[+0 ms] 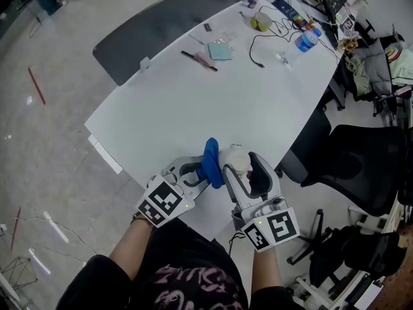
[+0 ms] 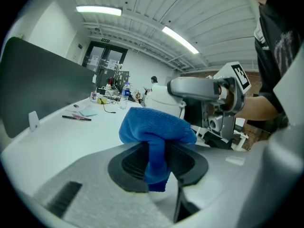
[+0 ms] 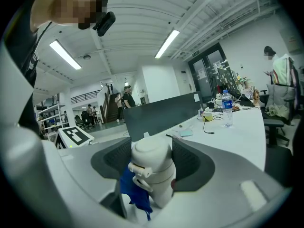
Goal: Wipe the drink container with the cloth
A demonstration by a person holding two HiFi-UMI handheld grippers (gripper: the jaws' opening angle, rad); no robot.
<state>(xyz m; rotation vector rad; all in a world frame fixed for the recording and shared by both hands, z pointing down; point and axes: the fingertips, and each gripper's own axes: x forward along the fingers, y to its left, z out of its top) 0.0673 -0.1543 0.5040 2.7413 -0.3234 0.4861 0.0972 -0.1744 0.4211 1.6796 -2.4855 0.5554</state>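
While the left gripper (image 1: 201, 173) clamps a bunched blue cloth (image 1: 211, 162) at the near edge of the white table (image 1: 193, 102), the cloth touches the side of a white lidded drink container (image 1: 236, 159). The right gripper (image 1: 244, 173) squeezes this container between its jaws. Wiping appears to be in hand. Next, the cloth needs to slide around the body. The lid is on and the contents are hidden. Far across the table stands a plastic water bottle (image 1: 305, 41).
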